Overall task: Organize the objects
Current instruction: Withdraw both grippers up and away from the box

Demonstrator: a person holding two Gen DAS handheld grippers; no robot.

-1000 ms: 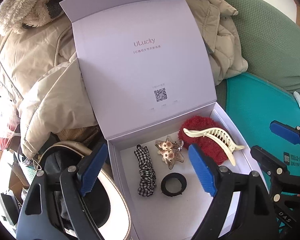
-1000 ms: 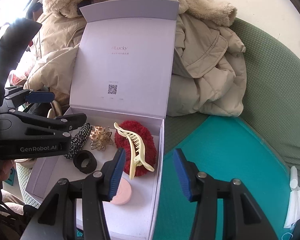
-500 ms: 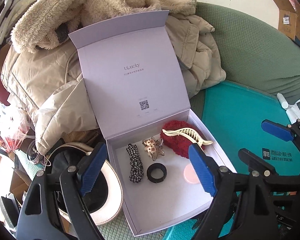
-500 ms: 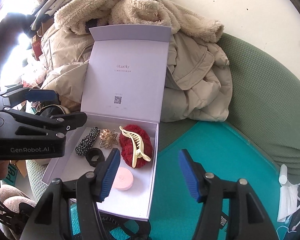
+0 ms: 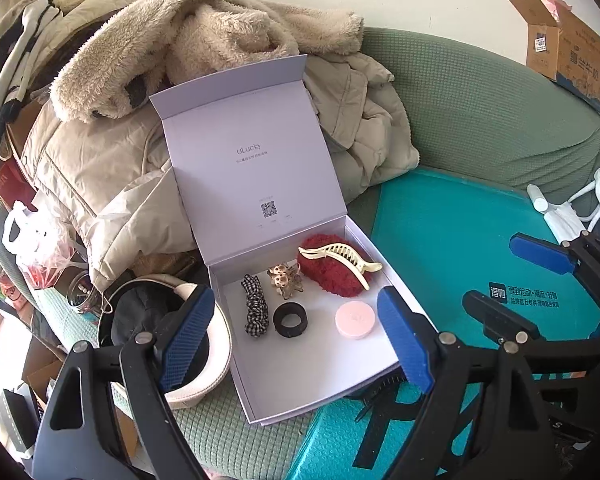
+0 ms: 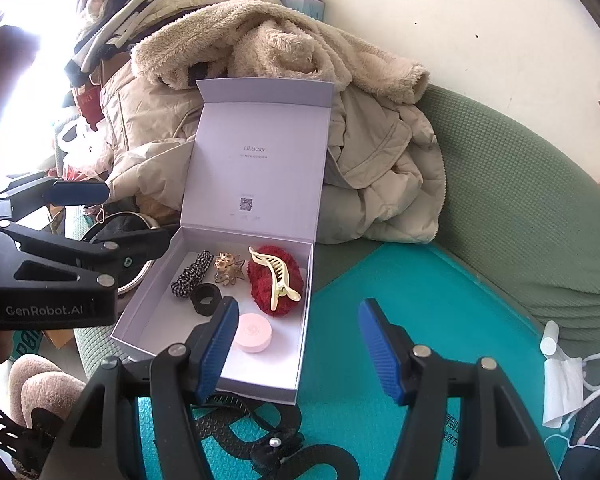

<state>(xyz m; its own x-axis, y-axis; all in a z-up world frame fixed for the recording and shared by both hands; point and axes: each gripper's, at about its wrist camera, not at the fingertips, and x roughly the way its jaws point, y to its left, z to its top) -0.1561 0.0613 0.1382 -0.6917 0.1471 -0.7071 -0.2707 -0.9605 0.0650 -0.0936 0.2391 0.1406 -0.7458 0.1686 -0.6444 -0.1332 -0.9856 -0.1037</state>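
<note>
An open white box (image 5: 312, 372) (image 6: 260, 376) with its lid raised sits on the sofa. Inside lie a checked scrunchie (image 5: 255, 311) (image 6: 191, 273), a black ring band (image 5: 290, 320) (image 6: 205, 299), a brown star clip (image 5: 285, 278) (image 6: 228, 268), a red fluffy scrunchie (image 5: 332, 276) (image 6: 274, 280) with a cream claw clip (image 5: 340, 255) (image 6: 274, 274) on it, and a pink round case (image 5: 355, 319) (image 6: 253, 332). My left gripper (image 5: 296, 340) and right gripper (image 6: 296, 348) are open, empty, held back above the box's near edge.
Beige coats (image 5: 112, 152) are heaped behind the box. A teal mat (image 5: 460, 248) (image 6: 412, 312) lies to the right on the green sofa (image 5: 480, 112). A hat (image 5: 204, 368) sits left of the box. A black lace band (image 6: 244, 432) lies under its front.
Both grippers have pulled back and up from the box, so it looks smaller. The pink case, hidden a second ago in the left view, now shows in full.
</note>
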